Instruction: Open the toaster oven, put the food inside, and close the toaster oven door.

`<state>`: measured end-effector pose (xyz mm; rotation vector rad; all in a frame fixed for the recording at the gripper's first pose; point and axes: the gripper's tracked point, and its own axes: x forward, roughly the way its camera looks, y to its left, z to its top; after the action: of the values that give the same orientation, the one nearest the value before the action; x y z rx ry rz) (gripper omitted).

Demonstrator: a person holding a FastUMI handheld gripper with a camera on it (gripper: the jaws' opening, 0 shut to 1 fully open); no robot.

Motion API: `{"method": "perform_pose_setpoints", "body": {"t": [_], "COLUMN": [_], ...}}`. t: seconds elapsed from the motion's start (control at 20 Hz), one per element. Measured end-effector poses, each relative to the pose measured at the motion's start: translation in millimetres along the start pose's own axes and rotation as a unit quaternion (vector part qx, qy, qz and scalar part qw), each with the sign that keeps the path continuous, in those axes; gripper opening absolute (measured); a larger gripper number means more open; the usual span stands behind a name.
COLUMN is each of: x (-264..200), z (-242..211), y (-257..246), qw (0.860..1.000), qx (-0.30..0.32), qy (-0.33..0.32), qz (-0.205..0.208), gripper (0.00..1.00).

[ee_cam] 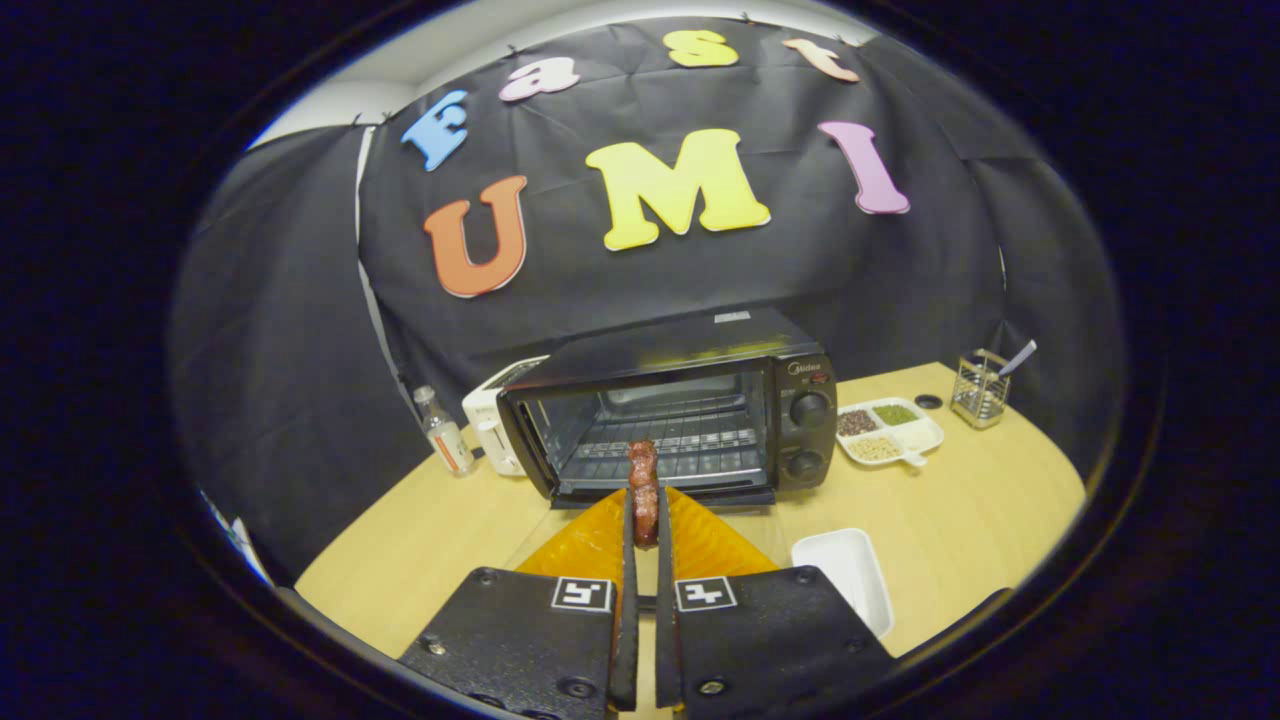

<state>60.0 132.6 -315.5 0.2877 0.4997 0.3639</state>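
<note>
A black toaster oven (680,410) stands on the wooden table (960,530), its door (650,535) folded down flat toward me, showing orange through the glass. The wire rack (670,445) inside is bare. My gripper (645,530) is shut on a dark reddish-brown piece of food (643,480), a sausage-like strip held upright between both fingers. The food's top rises just in front of the oven's opening, above the lowered door. Two knobs (808,435) sit on the oven's right panel.
A white rectangular dish (850,575) lies right of the fingers. A divided white tray with spices (890,430) and a wire holder (978,390) stand right of the oven. A white toaster (490,420) and a small bottle (445,432) stand at its left.
</note>
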Motion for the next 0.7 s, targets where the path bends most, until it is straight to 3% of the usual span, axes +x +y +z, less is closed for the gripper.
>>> {"method": "perform_pose_setpoints", "body": {"t": [0.2, 0.45, 0.55, 0.7], "x": [41, 103, 122, 146], "z": [0, -11, -1, -2], "y": [11, 4, -2, -11], "qw": [0.991, 0.943, 0.933, 0.937], "qx": [0.126, 0.323, 0.349, 0.341], "qy": [-0.022, 0.002, -0.013, -0.019], "qz": [0.047, 0.083, 0.088, 0.069], "gripper": [0.10, 0.10, 0.10, 0.10]}}
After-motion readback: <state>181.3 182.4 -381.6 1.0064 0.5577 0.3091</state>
